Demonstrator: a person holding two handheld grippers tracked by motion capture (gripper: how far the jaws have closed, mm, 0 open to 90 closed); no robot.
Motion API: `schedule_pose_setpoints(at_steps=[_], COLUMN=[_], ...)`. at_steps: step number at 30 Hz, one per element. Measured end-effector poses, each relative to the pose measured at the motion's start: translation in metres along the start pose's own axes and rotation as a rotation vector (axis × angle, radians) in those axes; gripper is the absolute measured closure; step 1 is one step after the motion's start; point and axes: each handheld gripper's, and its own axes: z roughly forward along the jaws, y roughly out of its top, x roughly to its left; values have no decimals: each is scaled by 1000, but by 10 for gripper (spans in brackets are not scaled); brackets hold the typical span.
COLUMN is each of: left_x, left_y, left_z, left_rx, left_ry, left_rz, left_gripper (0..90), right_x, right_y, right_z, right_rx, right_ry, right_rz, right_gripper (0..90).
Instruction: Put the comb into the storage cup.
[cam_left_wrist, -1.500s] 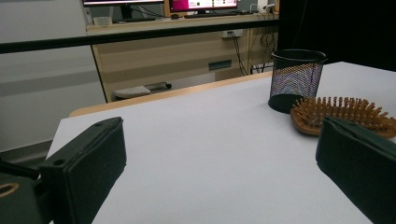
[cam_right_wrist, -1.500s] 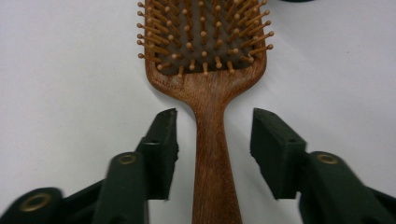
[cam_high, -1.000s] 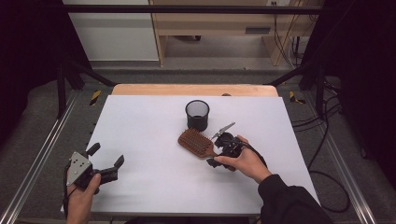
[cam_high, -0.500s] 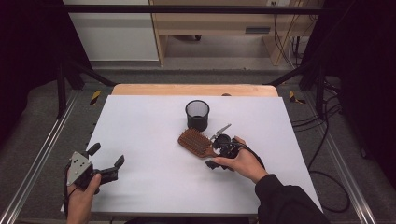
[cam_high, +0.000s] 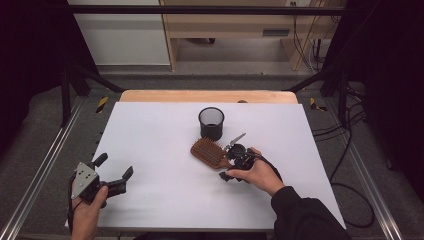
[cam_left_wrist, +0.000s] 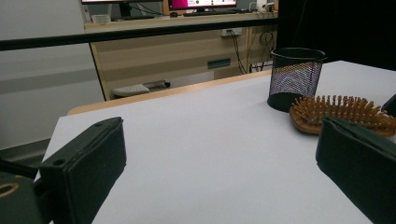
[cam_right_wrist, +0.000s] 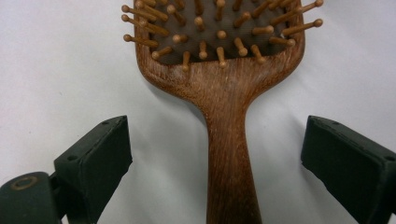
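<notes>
A wooden paddle hairbrush lies bristles-up near the middle of the white table, its handle pointing toward the person's right hand. My right gripper is open, with one jaw on each side of the handle and neither touching it; from above it sits over the handle end. A black mesh cup stands upright just beyond the brush, also seen as the mesh cup with the brush beside it. My left gripper rests open near the table's front left corner, holding nothing.
The white table sheet is bordered by a wooden strip at the far edge and metal frame rails at the sides. Cables hang off the right side. A wooden desk stands beyond the table.
My right gripper has slid left and forward along the brush handle, closing in on the brush. The left gripper has stayed in place.
</notes>
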Motion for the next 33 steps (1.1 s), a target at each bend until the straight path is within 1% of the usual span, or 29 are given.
schedule_pose_setpoints(at_steps=[5,9,12,16,19,22,24,27,33], left_x=[0,0,0,0,0,0,0,0,-1], left_y=[0,0,0,0,0,0,0,1,1], left_z=[0,0,0,0,0,0,0,0,0], left_rx=[1,1,1,1,1,1,0,0,-1], left_ry=[-1,0,-1,-2,-2,-1,-1,0,0], left_rz=[2,2,2,3,3,4,4,3,2], left_gripper=[21,21,21,21,21,21,22,21,22], right_x=[1,0,0,-1,-1,1,3,4,4], right_y=[1,1,1,1,2,4,5,7,9], right_z=[-1,0,0,-2,-3,-4,-4,-4,-4], right_rx=[-4,-4,-5,-15,-16,-4,7,24,52], right_ry=[5,-2,-10,-15,-39,-36,-39,-40,-26], right_rz=[-8,-15,-27,-25,-39,-64,-77,-70,-87], right_gripper=[110,174,238,347,436,543,564,605,695])
